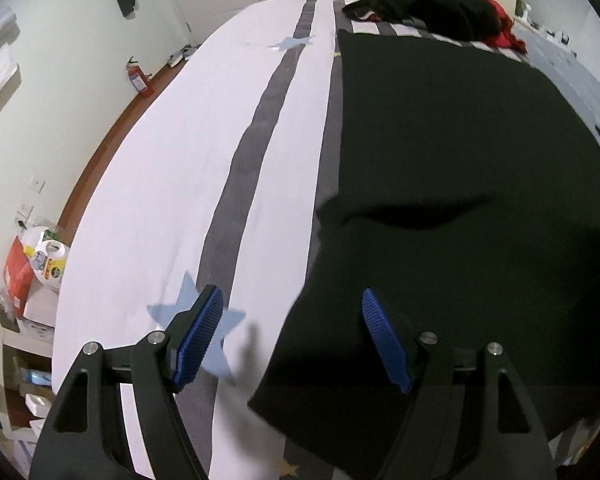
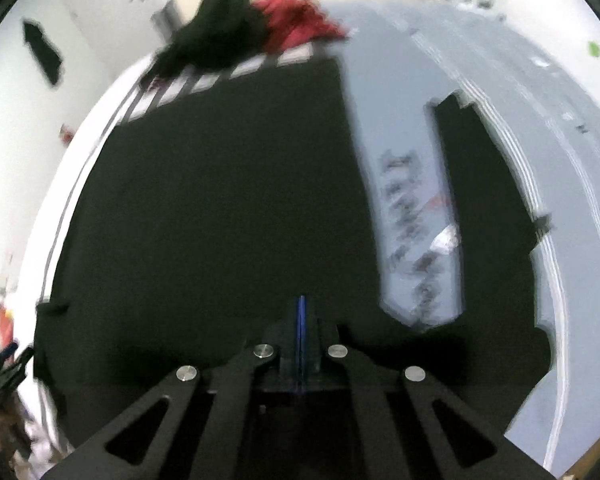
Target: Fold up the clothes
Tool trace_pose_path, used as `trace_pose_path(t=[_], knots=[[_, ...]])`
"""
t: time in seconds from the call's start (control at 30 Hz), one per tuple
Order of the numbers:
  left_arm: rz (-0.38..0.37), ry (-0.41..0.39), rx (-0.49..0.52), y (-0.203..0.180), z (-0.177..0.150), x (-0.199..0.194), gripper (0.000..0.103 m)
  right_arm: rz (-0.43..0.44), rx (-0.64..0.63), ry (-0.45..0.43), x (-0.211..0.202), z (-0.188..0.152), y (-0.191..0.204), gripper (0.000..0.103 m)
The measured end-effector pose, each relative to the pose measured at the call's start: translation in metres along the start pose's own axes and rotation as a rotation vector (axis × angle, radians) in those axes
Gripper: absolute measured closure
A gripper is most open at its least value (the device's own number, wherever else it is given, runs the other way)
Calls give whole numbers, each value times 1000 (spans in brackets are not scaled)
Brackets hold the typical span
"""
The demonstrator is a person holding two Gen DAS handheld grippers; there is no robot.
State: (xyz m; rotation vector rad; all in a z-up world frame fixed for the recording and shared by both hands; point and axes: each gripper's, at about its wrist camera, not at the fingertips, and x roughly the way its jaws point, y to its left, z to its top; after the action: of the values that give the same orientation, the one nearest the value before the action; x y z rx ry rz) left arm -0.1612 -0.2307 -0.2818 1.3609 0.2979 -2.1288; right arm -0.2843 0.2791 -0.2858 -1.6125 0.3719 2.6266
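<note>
1. On the bed point(image 1: 148, 184), a black garment point(image 1: 460, 152) lies spread flat over the striped cover; its near edge is rumpled, one corner reaching toward the bed's foot.
2. L gripper point(image 1: 292, 336) hovers w/ jaws apart, one blue pad over the white cover, the other over the cloth's near corner; nothing pinched.
3. R gripper point(image 2: 301, 320) has its jaws fully together above the garment's near edge; right view is blurred, so can't tell if cloth is caught.
4. Judgement: corner grab comes next. Best to set L pads astride the edge, pinch one layer only, lift both corners evenly.
5. Far end: clothes pile point(image 1: 432, 4), black and red, waits unfolded.
</note>
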Motion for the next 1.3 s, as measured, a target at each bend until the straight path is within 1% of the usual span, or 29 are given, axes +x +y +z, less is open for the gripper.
trace_pose_path(t=[0.03,0.1,0.13,0.17,0.2,0.27,0.3,0.33,0.37,0.4,0.47,0.57,0.67,0.8,0.93,0.97,1.07,1.13,1.17,1.2,1.23,1.27,1.3], knots=[[3,1,11,-1,5,4,33,-1,12,-12,-1,9,-8,103],[2,4,65,-11,15,16,33,-9,22,-21,0,17,-20,103],[17,8,106,-13,13,23,33,-6,28,-17,1,20,-25,103],[16,13,126,-15,17,30,33,13,35,8,6,20,-26,103],[15,17,146,-17,21,38,33,32,39,33,12,18,-26,100],[10,26,184,-20,28,53,33,67,30,97,21,7,-16,99],[-20,24,180,-19,30,58,33,83,30,128,24,0,-11,90],[-51,22,177,-19,33,62,36,102,41,153,26,-10,-7,83],[-79,27,178,-18,35,65,44,119,53,178,28,-19,-2,66],[-107,32,178,-17,38,68,50,134,64,200,30,-28,1,59],[-162,42,182,-16,43,73,69,165,87,244,35,-45,9,59],[-202,39,255,-21,47,74,81,189,127,305,44,-66,19,59],[-240,45,256,-16,54,75,84,193,172,355,57,-77,25,59],[-289,50,252,-9,65,78,84,223,245,361,71,-80,26,59],[-315,25,269,-7,77,72,85,243,312,339,78,-76,23,58],[-312,14,271,-6,80,70,85,242,338,328,79,-75,22,57],[-285,-8,285,-4,85,66,84,206,496,278,83,-73,23,57],[-290,12,269,1,86,69,80,182,480,273,84,-74,27,60],[-293,26,260,4,86,69,77,168,468,269,84,-74,29,62],[-292,26,244,9,85,68,74,154,455,264,83,-74,31,67],[-290,26,228,14,85,67,68,143,440,257,82,-73,34,71],[-274,15,216,17,84,64,62,135,429,251,80,-73,35,78],[-260,3,204,21,82,61,61,134,427,244,79,-73,34,87]])
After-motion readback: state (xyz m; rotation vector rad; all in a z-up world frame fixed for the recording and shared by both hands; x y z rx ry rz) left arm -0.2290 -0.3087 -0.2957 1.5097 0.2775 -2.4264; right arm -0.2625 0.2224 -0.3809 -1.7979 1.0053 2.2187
